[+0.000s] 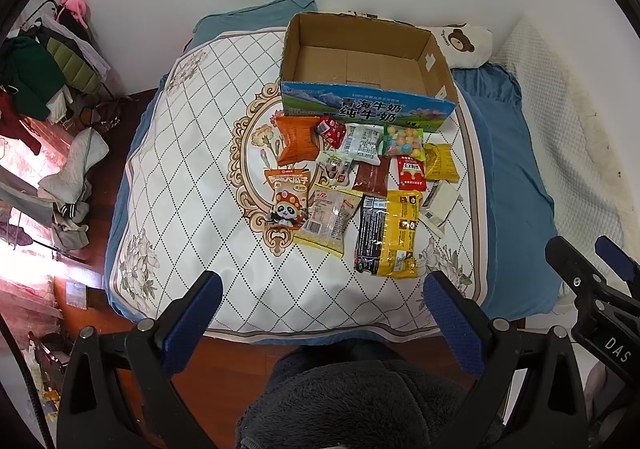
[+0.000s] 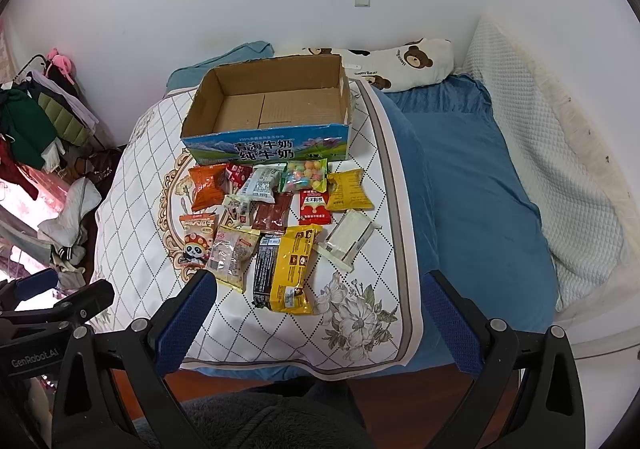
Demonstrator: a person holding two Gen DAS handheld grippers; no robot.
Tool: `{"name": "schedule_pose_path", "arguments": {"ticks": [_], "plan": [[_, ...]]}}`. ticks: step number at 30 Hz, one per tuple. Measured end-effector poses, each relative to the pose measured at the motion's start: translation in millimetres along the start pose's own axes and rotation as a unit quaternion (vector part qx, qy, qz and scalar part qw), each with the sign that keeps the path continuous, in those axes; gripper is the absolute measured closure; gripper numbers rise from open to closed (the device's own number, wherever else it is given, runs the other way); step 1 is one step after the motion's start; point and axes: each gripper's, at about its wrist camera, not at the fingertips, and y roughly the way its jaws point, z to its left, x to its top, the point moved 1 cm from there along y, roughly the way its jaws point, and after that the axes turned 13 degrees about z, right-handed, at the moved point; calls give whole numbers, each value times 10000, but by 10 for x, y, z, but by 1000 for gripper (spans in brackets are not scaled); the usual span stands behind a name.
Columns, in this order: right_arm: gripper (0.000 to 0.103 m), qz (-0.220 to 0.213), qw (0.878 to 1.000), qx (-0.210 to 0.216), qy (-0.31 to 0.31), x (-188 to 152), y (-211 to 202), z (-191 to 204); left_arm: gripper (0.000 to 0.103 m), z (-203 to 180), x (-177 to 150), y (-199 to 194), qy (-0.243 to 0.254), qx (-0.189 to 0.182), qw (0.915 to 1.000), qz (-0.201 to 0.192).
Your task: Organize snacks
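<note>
Several snack packets lie on a quilted white cover on a bed, in front of an empty cardboard milk box point(image 1: 436, 61) point(image 2: 208, 97). Among them are an orange bag point(image 1: 298, 139) point(image 2: 207, 185), a panda packet point(image 1: 286, 193) point(image 2: 197, 239), a large yellow and black bag point(image 1: 396, 233) point(image 2: 290, 269), a candy-ball bag point(image 1: 403, 140) point(image 2: 305, 174) and a white bar point(image 1: 440, 205) point(image 2: 349, 239). My left gripper point(image 1: 322, 285) and my right gripper point(image 2: 320, 283) both hover open over the bed's near edge, holding nothing.
A bear-print pillow point(image 2: 400, 61) lies behind the box. A blue sheet point(image 2: 472, 185) covers the bed's right half, with a white padded wall panel point(image 2: 560, 153) beyond. Clothes pile on a rack point(image 1: 44, 69) at the left. A dark fleece garment point(image 1: 352, 401) sits below the grippers.
</note>
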Motion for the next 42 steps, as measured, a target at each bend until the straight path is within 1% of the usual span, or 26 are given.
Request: {"name": "schedule_pose_path", "arguments": {"ticks": [10,12,14,16,17,18,19,20,22,23,25,27,29,31,32,33,34,36,38,40,42], "plan": [[0,-12,10000,67,28,54,-8,0,0,-9,6,2,-19,11,10000,-30],[0,29,9999,108,64,68,62,-3,0,-1,39,33,-21,84,9999,-84],[0,153,9993,316,128,110,255,8,0,37,126,111,-40,252,9995,-166],[0,349,9985,378,177,152,573,40,0,94,221,270,-42,533,9983,-232],[0,410,9981,418,180,174,725,64,0,120,282,398,-34,720,9972,-201],[0,498,9977,407,197,197,913,90,0,149,331,489,-13,821,9965,-185],[0,682,9966,416,218,228,1161,112,0,170,395,644,37,1005,9948,-128],[0,809,9951,516,238,257,1368,140,0,200,448,764,76,1131,9936,-21],[0,1095,9920,547,311,303,1776,200,0,255,536,1012,204,1227,9921,155],[0,1204,9907,554,294,319,1980,238,0,267,585,1167,284,1369,9898,282],[0,1513,9867,517,279,353,2393,350,0,294,649,1404,405,1445,9874,501],[0,1702,9841,461,221,363,2700,451,0,324,723,1639,485,1575,9838,702],[0,1873,9816,335,127,361,3025,554,0,350,792,1794,515,1577,9829,802],[0,2056,9783,232,107,348,3298,648,0,359,847,1929,499,1654,9807,914],[2,2128,9768,222,96,340,3396,680,0,362,884,2014,496,1581,9811,1002],[9,2212,9751,148,64,313,3503,703,0,352,910,2073,486,1517,9815,1059],[11,2255,9741,146,32,293,3563,705,0,335,937,2139,504,1456,9816,1131],[19,2206,9750,277,18,250,3567,647,0,250,996,2278,613,1306,9812,1281],[19,2280,9733,269,-29,220,3552,594,0,134,1065,2425,788,1108,9808,1397],[19,2357,9712,340,-12,195,3552,511,0,11,1125,2563,972,986,9791,1488],[19,2423,9695,370,-38,193,3570,480,1,-134,1190,2721,1245,929,9753,1570]]}}
